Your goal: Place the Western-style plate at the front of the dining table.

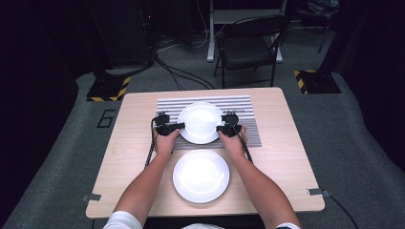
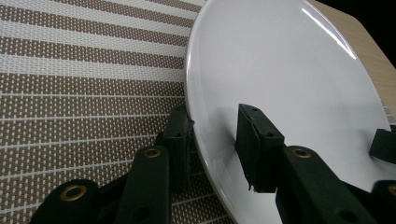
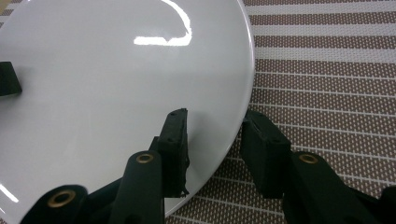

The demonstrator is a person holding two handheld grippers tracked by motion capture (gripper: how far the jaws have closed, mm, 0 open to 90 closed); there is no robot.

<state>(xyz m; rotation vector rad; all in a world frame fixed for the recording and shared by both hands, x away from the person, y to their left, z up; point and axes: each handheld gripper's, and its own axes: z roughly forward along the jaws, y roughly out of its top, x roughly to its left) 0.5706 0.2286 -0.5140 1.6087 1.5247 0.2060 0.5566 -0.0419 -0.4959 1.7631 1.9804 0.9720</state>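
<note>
Now | table (image 1: 129, 191): striped mat (image 1: 248, 102) toward far edge | far plate (image 1: 200, 121) on mat, level between both claws; near plate (image 1: 200, 175) behind | left gripper (image 1: 175, 126) clamped on its left rim; right gripper (image 1: 223, 128) clamped on right rim

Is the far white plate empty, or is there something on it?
Empty: the far plate shows bare white surface, with both grippers clamped on its rim.
</note>
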